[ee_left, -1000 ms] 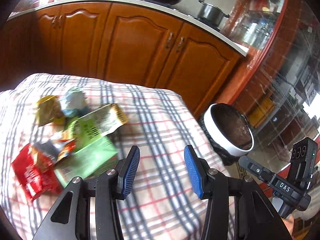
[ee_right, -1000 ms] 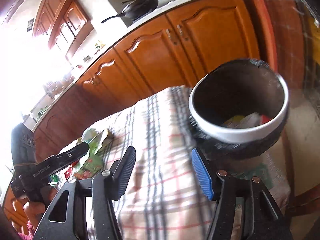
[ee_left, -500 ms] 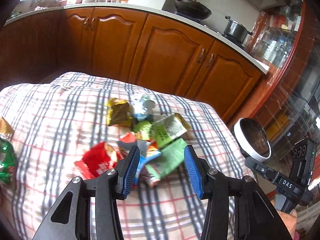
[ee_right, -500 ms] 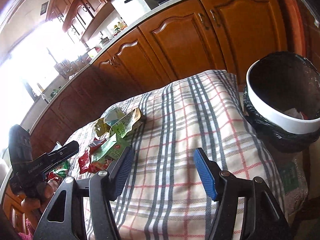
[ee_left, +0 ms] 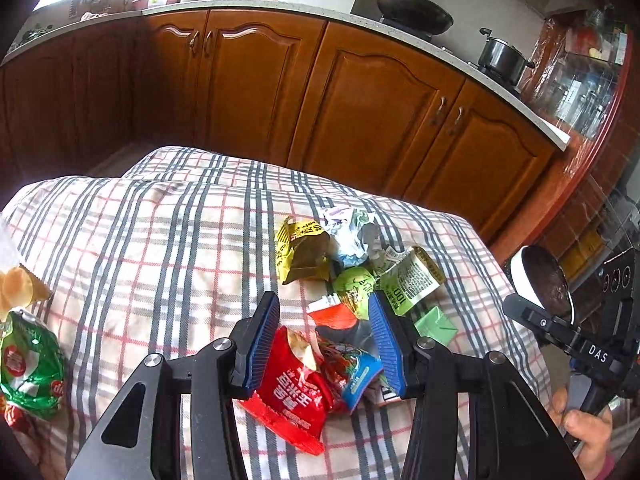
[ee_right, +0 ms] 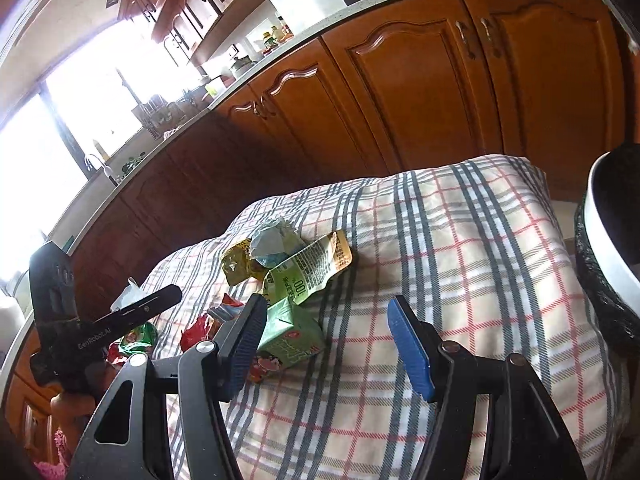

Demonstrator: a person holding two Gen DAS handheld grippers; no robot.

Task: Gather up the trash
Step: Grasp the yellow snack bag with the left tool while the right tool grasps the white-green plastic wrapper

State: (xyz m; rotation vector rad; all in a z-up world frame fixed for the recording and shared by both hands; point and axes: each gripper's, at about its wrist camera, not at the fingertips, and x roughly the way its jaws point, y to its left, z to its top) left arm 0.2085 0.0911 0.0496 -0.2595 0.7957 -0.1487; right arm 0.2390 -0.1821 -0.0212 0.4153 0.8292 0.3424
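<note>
A heap of wrappers lies on the plaid tablecloth (ee_left: 152, 264): a red packet (ee_left: 294, 400), a blue-edged packet (ee_left: 356, 372), a yellow bag (ee_left: 302, 256), crumpled paper (ee_left: 352, 232), a green printed pouch (ee_left: 408, 280) and a green carton (ee_left: 434, 326). My left gripper (ee_left: 326, 344) is open, its jaws standing on either side of the red and blue-edged packets. My right gripper (ee_right: 328, 344) is open and empty over the cloth, with the green carton (ee_right: 288, 334) by its left finger. The trash bin (ee_right: 608, 240) with a white rim stands off the table's right edge.
A green and red snack bag (ee_left: 28, 364) lies at the table's left edge. Wooden kitchen cabinets (ee_left: 360, 100) stand close behind the table. The bin also shows in the left wrist view (ee_left: 540, 280), beyond the right gripper's handle (ee_left: 576, 344).
My left gripper swung left and down over the wrapper heap, so the red packet now sits between its jaws. My right gripper turned left from the bin toward the wrappers.
</note>
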